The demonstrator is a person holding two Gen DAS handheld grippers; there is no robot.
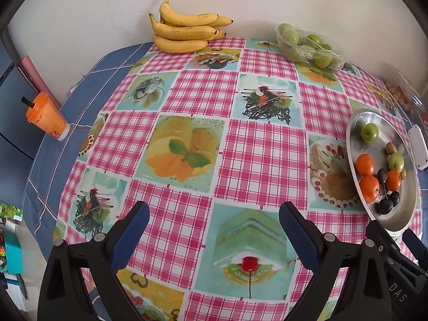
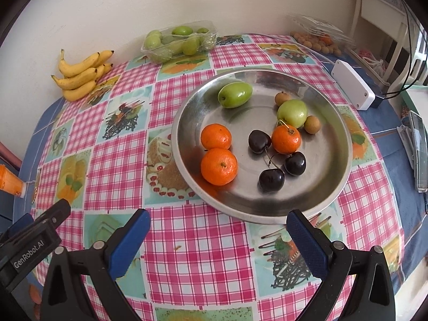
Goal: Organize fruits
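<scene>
Black left tool (image 2: 34,243), "GenRobot.AI" label

Plain cream wall (image 2: 112,8) ahead of the tool, round worktop (image 1: 50,144) under blue cloth and pink checked oilcloth (image 1: 192,91), white wooden furniture (image 2: 379,16) far right, blue cabinet (image 1: 10,107) at left, soft daylight

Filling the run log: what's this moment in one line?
left gripper open, empty | right gripper open, empty | metal plate holds mixed fruit | bananas by wall

Left tongs (image 1: 214,218) and right tongs (image 2: 218,224) — both agape, seemingly empty.
</scene>
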